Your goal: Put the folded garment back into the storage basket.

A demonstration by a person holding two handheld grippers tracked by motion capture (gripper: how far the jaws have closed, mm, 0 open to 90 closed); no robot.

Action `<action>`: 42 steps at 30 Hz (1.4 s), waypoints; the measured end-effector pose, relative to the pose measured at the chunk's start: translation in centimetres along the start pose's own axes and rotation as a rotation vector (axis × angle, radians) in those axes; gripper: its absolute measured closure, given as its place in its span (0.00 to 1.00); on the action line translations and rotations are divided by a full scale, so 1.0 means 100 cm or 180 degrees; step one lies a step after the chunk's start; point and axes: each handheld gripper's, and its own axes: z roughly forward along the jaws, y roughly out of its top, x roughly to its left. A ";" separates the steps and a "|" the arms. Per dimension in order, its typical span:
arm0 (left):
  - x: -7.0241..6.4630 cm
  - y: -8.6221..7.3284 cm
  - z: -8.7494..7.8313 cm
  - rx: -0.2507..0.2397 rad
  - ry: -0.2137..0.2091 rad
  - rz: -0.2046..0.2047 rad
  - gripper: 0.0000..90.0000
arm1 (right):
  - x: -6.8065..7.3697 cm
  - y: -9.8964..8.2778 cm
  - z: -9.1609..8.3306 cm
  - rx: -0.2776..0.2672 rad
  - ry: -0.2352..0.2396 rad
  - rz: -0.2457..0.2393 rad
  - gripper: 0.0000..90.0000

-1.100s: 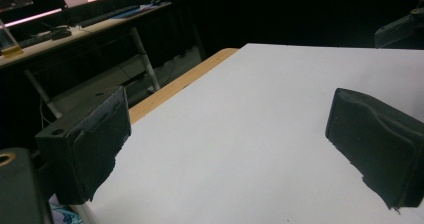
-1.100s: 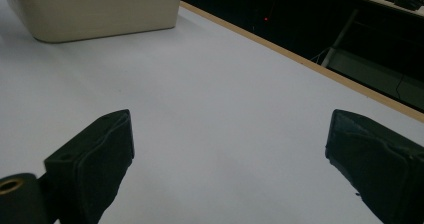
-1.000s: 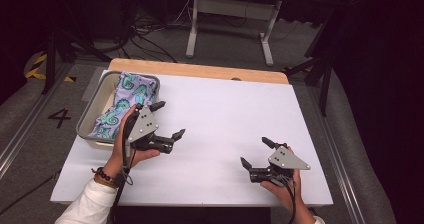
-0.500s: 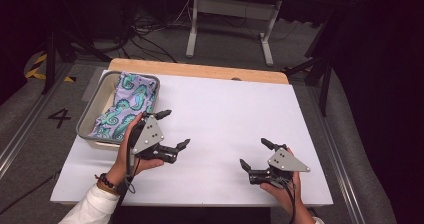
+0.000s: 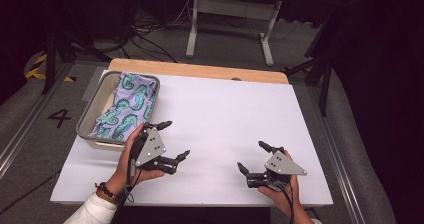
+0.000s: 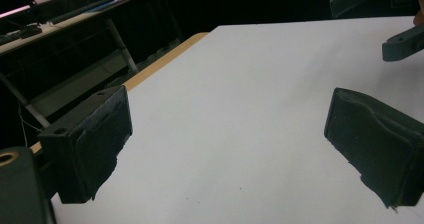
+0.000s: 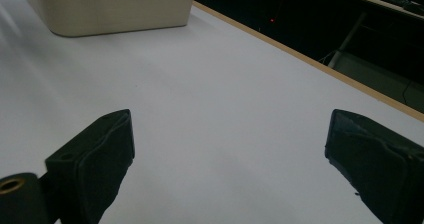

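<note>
From above—seahorse cloth (image 5: pixel 127 106) fills the bin (image 5: pixel 88 115).

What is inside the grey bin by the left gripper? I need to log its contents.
The bin holds a lavender cloth printed with teal seahorses, bunched along its length. The cloth covers the floor, so anything beneath it cannot be seen.

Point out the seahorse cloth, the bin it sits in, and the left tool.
seahorse cloth (image 5: pixel 127 106), high view, middle of the patterned fabric
bin (image 5: pixel 86 122), high view, its left rim
left tool (image 5: pixel 175 140), high view, midway between its open fingertips
</note>
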 end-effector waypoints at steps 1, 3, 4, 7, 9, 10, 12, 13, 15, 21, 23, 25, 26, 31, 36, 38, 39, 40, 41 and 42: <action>-0.001 -0.002 0.000 0.0011 0.0004 0.0003 0.07 | 0.000 0.000 0.000 0.0003 0.0005 -0.0003 0.07; -0.003 -0.005 -0.001 0.0007 -0.0012 -0.0019 0.07 | 0.002 -0.001 0.000 -0.0004 0.0013 0.0001 0.07; -0.004 -0.007 -0.001 0.0012 -0.0007 -0.0010 0.07 | 0.002 -0.001 0.000 0.0006 0.0016 -0.0003 0.07; -0.007 -0.013 -0.001 0.0072 -0.0009 0.0012 0.07 | 0.004 -0.003 0.000 0.0017 0.0025 -0.0016 0.07; -0.009 -0.016 -0.002 0.0098 -0.0019 -0.0001 0.07 | 0.004 -0.004 -0.001 0.0022 0.0018 -0.0014 0.07; -0.010 -0.018 -0.003 0.0109 -0.0010 0.0012 0.07 | 0.004 -0.004 -0.001 0.0025 0.0024 -0.0010 0.07; -0.012 -0.021 -0.003 0.0122 -0.0011 -0.0007 0.07 | 0.005 -0.005 -0.001 0.0028 0.0025 -0.0024 0.07; -0.013 -0.023 -0.004 0.0121 -0.0005 0.0008 0.07 | 0.005 -0.005 -0.001 0.0026 0.0025 -0.0035 0.07; -0.014 -0.025 -0.005 0.0140 0.0001 -0.0013 0.07 | 0.005 -0.006 -0.001 0.0020 0.0025 -0.0034 0.07; -0.014 -0.038 -0.008 0.0216 0.0010 -0.0098 0.07 | 0.004 -0.007 -0.001 0.0002 0.0031 -0.0041 0.07; -0.015 -0.043 -0.007 0.0267 0.0053 -0.0092 0.07 | 0.004 -0.008 -0.001 -0.0003 0.0039 -0.0048 0.07; -0.016 -0.047 -0.007 0.0313 0.0050 -0.0112 0.07 | 0.004 -0.008 -0.001 0.0004 0.0039 -0.0060 0.07; -0.016 -0.049 -0.007 0.0326 0.0039 -0.0147 0.07 | 0.004 -0.009 0.000 0.0006 0.0047 -0.0053 0.07; -0.017 -0.056 -0.009 0.0398 0.0048 -0.0181 0.07 | 0.001 -0.014 0.002 0.0030 0.0055 -0.0021 0.07; -0.015 -0.064 -0.011 0.0457 0.0039 -0.0290 0.07 | 0.000 -0.017 0.003 0.0044 0.0059 0.0000 0.07; -0.014 -0.064 -0.011 0.0464 0.0056 -0.0289 0.07 | 0.000 -0.018 0.003 0.0053 0.0053 -0.0019 0.07; -0.013 -0.064 -0.011 0.0470 0.0066 -0.0290 0.07 | 0.000 -0.018 0.003 0.0055 0.0055 -0.0019 0.07; -0.012 -0.064 -0.011 0.0469 0.0072 -0.0298 0.07 | 0.000 -0.018 0.002 0.0054 0.0054 -0.0022 0.07; -0.012 -0.065 -0.011 0.0473 0.0071 -0.0305 0.07 | 0.000 -0.018 0.002 0.0051 0.0052 -0.0032 0.07; -0.012 -0.065 -0.011 0.0477 0.0082 -0.0308 0.07 | 0.000 -0.017 0.001 0.0044 0.0057 -0.0034 0.07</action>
